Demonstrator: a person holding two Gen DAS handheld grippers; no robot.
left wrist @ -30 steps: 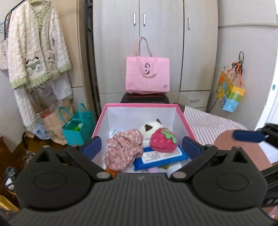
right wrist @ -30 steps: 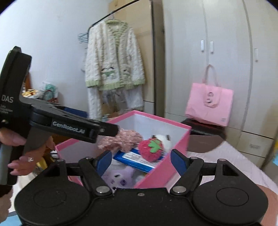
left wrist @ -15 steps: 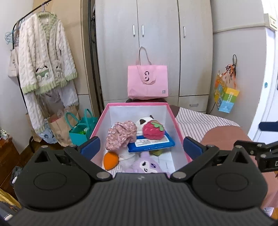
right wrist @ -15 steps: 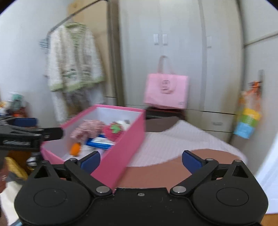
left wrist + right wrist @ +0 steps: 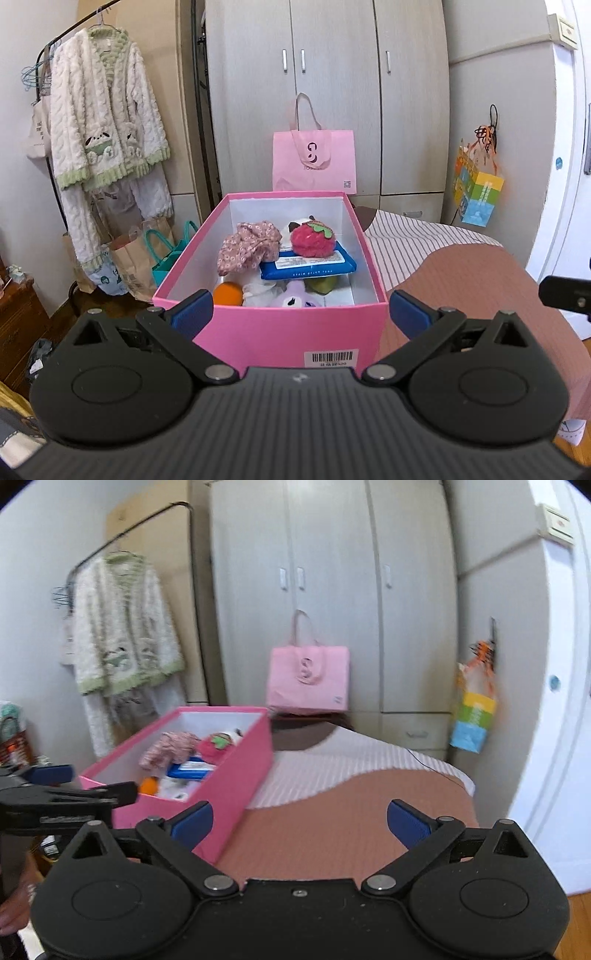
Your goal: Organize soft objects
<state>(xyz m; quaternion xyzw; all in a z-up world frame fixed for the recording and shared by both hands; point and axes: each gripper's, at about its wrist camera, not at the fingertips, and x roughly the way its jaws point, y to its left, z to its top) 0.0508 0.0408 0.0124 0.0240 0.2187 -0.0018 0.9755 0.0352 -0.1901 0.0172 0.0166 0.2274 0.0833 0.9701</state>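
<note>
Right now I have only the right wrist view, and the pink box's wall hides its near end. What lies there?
Observer: A purple plush lies against the near wall of the pink box, beside an orange ball.
Operator: Anything under the blue pack?
Observer: A green item pokes out beneath the blue pack; I cannot tell what it is.
Operator: Is the left gripper carrying something?
Observer: No, the left gripper is open and empty, just before the box's near wall.
</note>
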